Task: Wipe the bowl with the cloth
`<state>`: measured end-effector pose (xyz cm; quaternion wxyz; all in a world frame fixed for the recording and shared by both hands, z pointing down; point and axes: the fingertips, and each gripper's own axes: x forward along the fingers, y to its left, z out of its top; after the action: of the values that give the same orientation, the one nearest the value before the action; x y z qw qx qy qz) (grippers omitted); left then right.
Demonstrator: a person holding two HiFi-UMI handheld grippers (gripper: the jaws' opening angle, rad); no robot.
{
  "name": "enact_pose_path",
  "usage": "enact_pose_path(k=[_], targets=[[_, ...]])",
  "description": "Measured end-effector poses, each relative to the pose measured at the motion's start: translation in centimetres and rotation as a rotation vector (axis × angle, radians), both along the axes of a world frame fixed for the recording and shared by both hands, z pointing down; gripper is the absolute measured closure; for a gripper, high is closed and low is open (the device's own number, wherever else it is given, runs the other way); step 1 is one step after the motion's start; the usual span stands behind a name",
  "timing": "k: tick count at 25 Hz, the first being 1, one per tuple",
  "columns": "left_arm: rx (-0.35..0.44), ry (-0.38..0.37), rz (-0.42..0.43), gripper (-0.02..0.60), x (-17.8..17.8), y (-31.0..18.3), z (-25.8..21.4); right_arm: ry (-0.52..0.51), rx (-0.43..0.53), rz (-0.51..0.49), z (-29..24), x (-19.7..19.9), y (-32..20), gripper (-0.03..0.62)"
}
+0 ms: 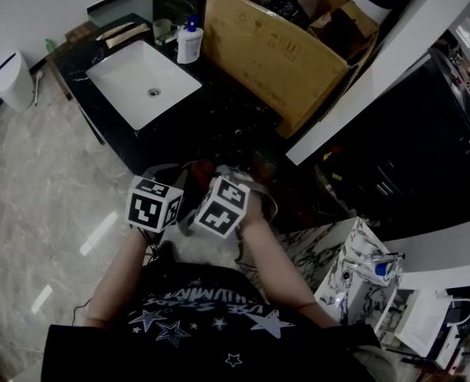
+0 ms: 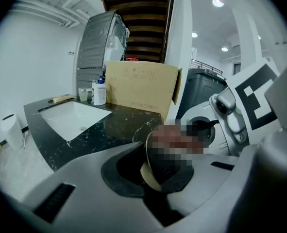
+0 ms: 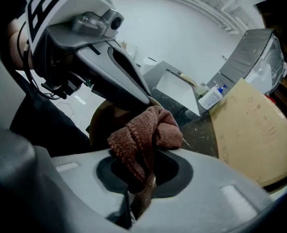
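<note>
My left gripper (image 2: pixel 155 173) is shut on the rim of a dark bowl (image 2: pixel 149 172) with a tan edge, held up in front of me over the counter's edge. My right gripper (image 3: pixel 137 181) is shut on a reddish-brown cloth (image 3: pixel 144 132), bunched above its jaws and lying against the bowl (image 3: pixel 100 123). In the right gripper view the left gripper (image 3: pixel 109 67) crosses just above the cloth. In the head view the two marker cubes (image 1: pixel 153 204) (image 1: pixel 221 205) sit side by side, and the bowl is hidden beneath them.
A black marble counter (image 1: pixel 219 122) stretches ahead with a white sink (image 1: pixel 143 82) set in it. A soap bottle (image 1: pixel 189 42) and a large cardboard box (image 1: pixel 274 50) stand behind. A white bin (image 1: pixel 13 78) is on the floor at left.
</note>
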<state>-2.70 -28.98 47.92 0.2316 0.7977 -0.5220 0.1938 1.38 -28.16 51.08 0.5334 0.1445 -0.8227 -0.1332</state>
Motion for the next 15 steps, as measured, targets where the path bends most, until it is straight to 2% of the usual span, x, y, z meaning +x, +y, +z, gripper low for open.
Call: enact_pose_path(k=[3, 6, 11, 15], targets=[[0.033, -0.022, 0.029, 0.558, 0.8, -0.4, -0.8, 0.008, -0.110, -0.007, -0.3, 0.3, 0.5, 0.545], [0.051, -0.046, 0.052, 0.557, 1.3, -0.6, -1.5, -0.031, -0.301, 0.013, 0.4, 0.8, 1.5, 0.545], [0.055, -0.048, 0.061, 0.555, 1.7, -1.0, -1.4, -0.234, -0.565, 0.041, 0.7, -0.1, 2.6, 0.545], [0.057, -0.053, 0.076, 0.552, 2.1, -1.3, -1.2, -0.358, -0.691, 0.056, 0.3, -1.1, 2.8, 0.545]])
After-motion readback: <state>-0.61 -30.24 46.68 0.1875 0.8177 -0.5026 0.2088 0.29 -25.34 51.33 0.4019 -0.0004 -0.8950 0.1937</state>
